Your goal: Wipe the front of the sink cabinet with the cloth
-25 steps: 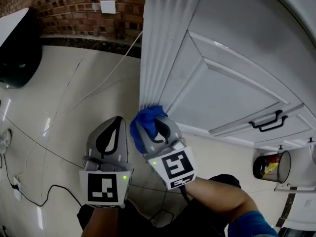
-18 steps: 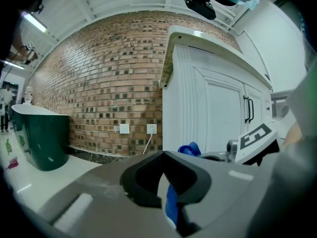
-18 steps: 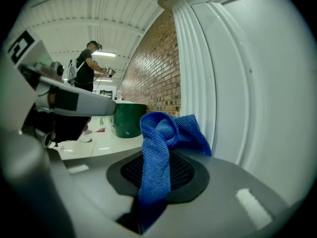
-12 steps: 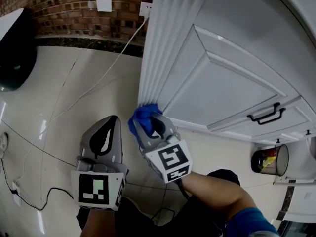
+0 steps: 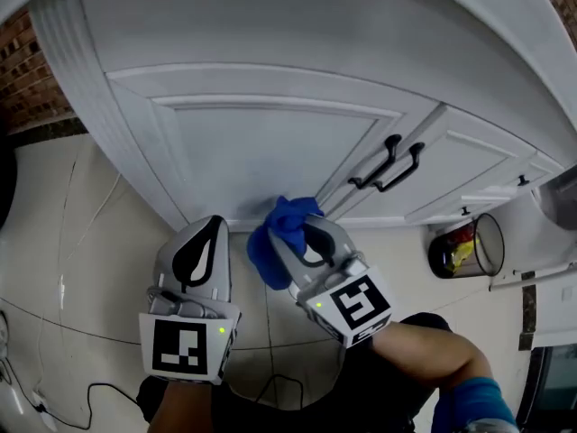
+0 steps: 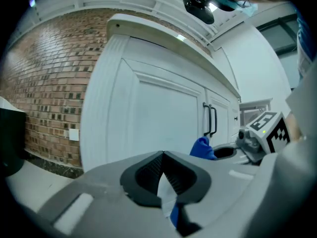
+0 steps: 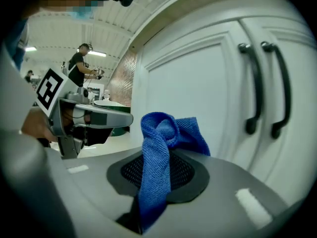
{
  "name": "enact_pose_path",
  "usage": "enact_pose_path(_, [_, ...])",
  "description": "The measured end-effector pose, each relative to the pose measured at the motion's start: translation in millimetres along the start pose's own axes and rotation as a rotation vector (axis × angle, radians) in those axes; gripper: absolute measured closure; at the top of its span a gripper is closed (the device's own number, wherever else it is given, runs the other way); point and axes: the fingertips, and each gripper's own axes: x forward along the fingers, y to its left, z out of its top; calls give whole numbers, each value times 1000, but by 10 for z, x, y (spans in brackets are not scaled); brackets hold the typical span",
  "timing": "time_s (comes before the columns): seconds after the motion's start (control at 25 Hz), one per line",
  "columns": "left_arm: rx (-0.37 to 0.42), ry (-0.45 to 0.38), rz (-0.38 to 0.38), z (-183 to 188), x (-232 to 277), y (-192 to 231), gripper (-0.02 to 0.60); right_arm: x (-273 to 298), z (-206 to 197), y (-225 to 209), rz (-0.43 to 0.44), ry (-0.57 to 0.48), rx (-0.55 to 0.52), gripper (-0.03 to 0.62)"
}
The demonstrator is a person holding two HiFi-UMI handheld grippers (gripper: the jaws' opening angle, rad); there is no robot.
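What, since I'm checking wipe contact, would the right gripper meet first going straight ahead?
The right gripper's blue cloth would likely touch the white cabinet door first, left of the black handles.

The cloth [image 7: 157, 152] is a nubby blue woven fabric, matt. The cabinet front [image 5: 270, 152] is smooth white paint with a soft sheen, and its handles [image 7: 257, 88] look dark and satiny. The floor [image 5: 90, 224] tiles are glossy, the brick wall [image 6: 44, 83] rough.

Grey left gripper [image 5: 213, 225]; blue sleeve [image 5: 466, 406]

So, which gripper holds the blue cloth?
The right gripper: it is shut on the cloth, while the left gripper is shut on nothing.
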Motion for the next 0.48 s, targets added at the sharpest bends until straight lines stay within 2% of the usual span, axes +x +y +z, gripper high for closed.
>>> enact_pose_path(0.24, [67, 26, -226, -159, 618, -1131, 577, -802, -405, -982, -221, 62, -6, 507])
enact_pose_path(0.48, [117, 85, -349, -433, 966, -1918, 578, -1569, -1123, -1938, -448, 165, 93, 507])
